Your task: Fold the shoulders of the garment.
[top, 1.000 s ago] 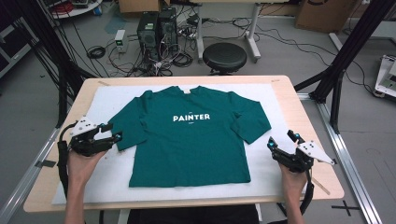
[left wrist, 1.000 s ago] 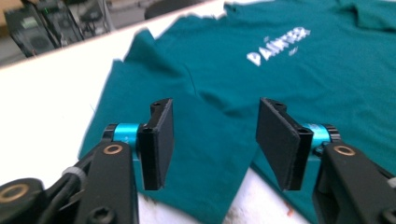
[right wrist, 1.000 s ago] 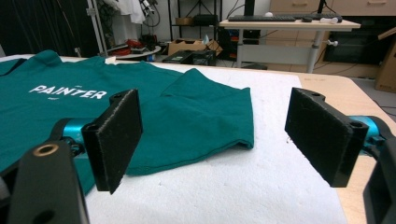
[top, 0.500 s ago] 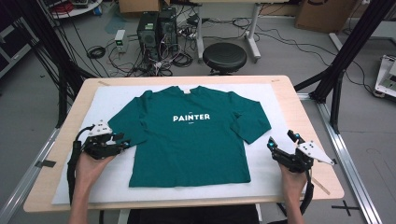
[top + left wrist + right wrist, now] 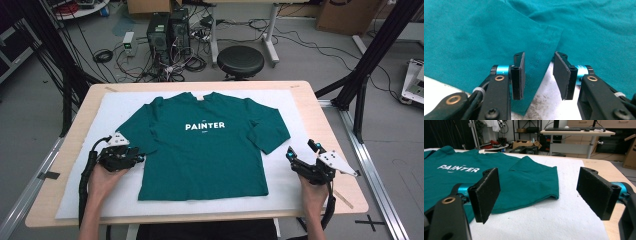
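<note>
The green T-shirt (image 5: 205, 145) lay flat on the tabletop (image 5: 320, 125). The left tongs (image 5: 537, 72), just closing, straddled its sleeve hem (image 5: 541, 53) ungripped; the right tongs (image 5: 544, 195) gaped empty nearby.

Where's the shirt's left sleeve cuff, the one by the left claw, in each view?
High view: the left sleeve cuff lies left of centre, at the left claw.
Left gripper view: its stitched hem runs down the middle, between the jaws, which have just been closing and are not yet pressing on it.
Right gripper view: not in it.
Shared landmark: the white foam mat.
</note>
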